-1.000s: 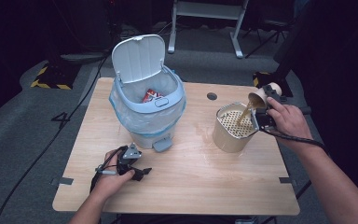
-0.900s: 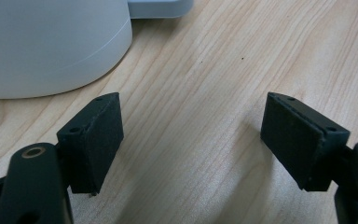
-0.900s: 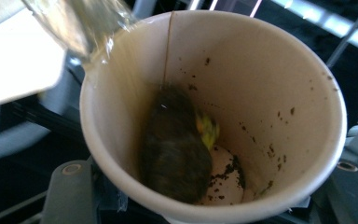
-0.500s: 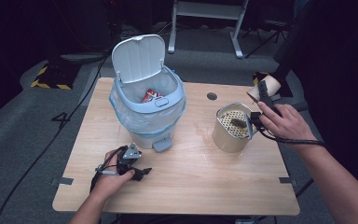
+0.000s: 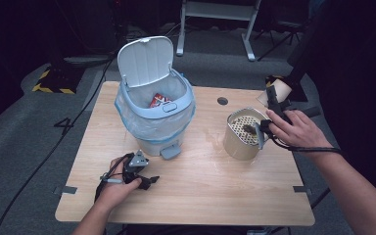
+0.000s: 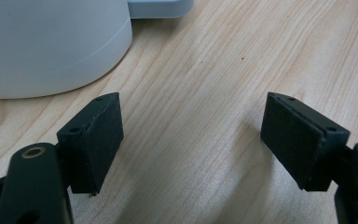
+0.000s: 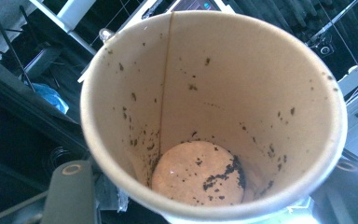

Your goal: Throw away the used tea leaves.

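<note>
Paper cup (image 7: 214, 116), one, in right gripper (image 5: 274, 98) jaws.

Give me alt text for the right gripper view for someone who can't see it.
A brown paper cup, seen straight into its open mouth, is empty except for dark wet flecks clinging to its inside wall and base. One black jaw rises at the lower left, and dim room clutter lies behind.
</note>
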Demonstrator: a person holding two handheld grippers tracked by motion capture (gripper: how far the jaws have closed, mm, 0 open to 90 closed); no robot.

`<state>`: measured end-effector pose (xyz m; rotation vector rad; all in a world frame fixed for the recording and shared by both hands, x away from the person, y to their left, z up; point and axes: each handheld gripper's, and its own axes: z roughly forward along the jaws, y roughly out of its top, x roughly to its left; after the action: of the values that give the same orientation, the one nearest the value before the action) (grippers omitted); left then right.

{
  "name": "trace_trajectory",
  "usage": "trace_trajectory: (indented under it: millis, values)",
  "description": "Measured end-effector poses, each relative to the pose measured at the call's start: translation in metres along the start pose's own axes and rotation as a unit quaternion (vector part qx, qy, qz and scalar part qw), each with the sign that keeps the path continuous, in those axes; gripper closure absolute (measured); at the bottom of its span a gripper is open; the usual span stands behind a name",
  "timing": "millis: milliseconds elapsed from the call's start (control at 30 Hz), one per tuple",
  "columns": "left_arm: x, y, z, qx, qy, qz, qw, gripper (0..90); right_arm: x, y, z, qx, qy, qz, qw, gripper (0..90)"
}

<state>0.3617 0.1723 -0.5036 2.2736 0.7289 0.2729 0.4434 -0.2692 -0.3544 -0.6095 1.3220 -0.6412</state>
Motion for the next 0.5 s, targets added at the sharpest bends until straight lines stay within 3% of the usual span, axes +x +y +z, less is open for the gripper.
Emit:
trace_trajectory:
  millis: [400, 500]
  values:
    - [0.0, 0.0, 0.0, 0.0, 0.0, 0.0, 1.0, 21.4, 0.0002, -0.0019, -0.0012, 0.003, 0.005, 0.017, 0.9998, 34.4]
    - [0.0, 0.0, 0.0, 0.0, 0.0, 0.0, 1.0, 21.4, 0.0004, -0.0045, 0.0, -0.003, 0.02, 0.054, 0.9983, 34.2]
